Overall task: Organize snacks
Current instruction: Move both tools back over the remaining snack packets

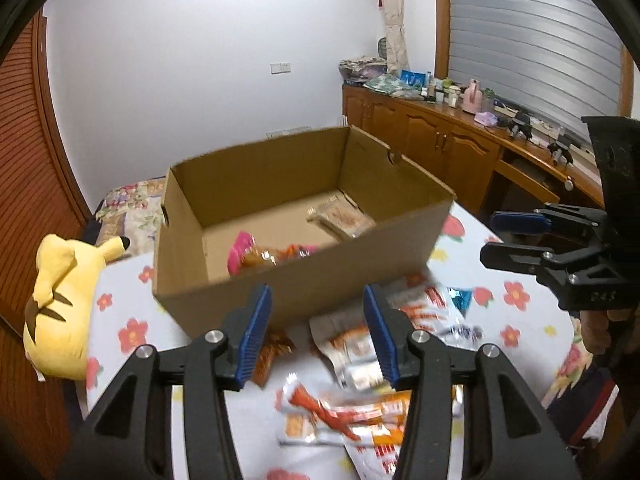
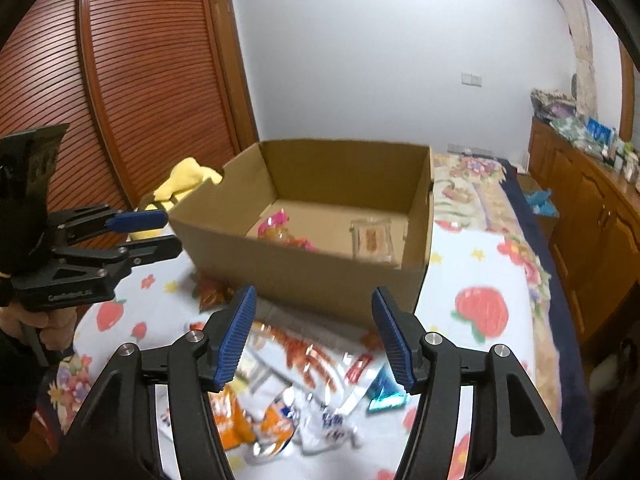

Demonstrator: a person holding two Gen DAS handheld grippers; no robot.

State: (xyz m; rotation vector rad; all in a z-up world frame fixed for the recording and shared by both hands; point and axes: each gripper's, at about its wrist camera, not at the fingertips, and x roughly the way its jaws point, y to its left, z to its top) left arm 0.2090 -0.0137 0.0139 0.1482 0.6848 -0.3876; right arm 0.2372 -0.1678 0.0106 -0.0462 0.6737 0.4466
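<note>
An open cardboard box [image 1: 304, 280] [image 2: 304, 276] stands on the flower-print bed. Inside lie a pink and orange snack packet [image 1: 244, 256] [image 2: 276, 228] and a clear packet of biscuits [image 1: 342, 218] [image 2: 372, 240]. A pile of orange, white and blue snack packets [image 1: 352, 360] [image 2: 304, 380] lies on the bed in front of the box. My left gripper [image 1: 316, 336] is open and empty above the pile; it also shows in the right wrist view [image 2: 152, 234]. My right gripper [image 2: 314, 336] is open and empty above the pile; it also shows in the left wrist view [image 1: 496, 238].
A yellow plush toy [image 1: 60, 300] [image 2: 180, 184] lies on the bed left of the box. A wooden cabinet [image 1: 440, 136] with clutter on top runs along the right. A slatted wooden wardrobe door [image 2: 120, 100] stands at the left.
</note>
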